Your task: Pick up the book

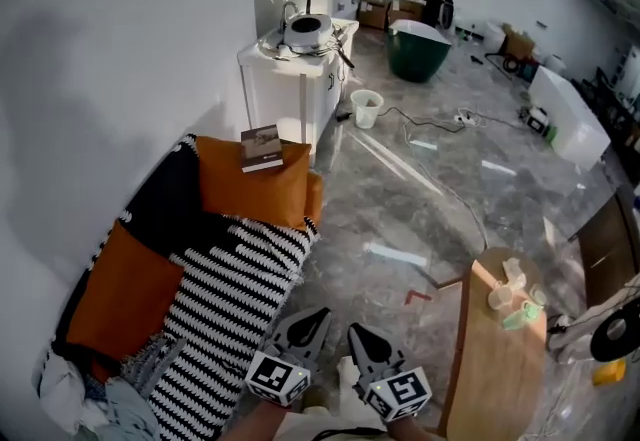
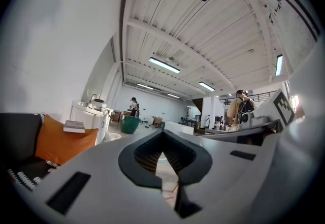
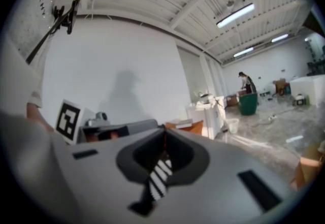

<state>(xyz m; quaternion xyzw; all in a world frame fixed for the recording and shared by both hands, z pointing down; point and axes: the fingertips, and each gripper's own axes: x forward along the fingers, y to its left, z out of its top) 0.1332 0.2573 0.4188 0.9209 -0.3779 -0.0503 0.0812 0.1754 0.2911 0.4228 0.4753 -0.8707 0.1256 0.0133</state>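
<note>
Approach step: book (image 1: 261, 148) lies on orange cushion (image 1: 252, 194), upper left. Left hand-held gripper (image 1: 305, 327) and right hand-held gripper (image 1: 368, 344), lower centre, jaws together, well apart from it. Next move calls for reaching and opening.

**A:** Item one, book (image 1: 261, 148). What do we enter for appearance?

**B:** We list a slim volume. The cover is dark across its upper part, with a pale band along the lower edge. The print is too small for us to read.

**A:** State?

**B:** Closed. We note a light page block along one side.

**A:** Pose?

**B:** Lying flat, cover upward, turned slightly askew.

**A:** Location?

**B:** We place it on top of the orange cushion (image 1: 255, 191), at the cushion's wall-side edge. That is at the far end of the sofa (image 1: 160, 199), just beside the white cabinet (image 1: 285, 79).
</note>
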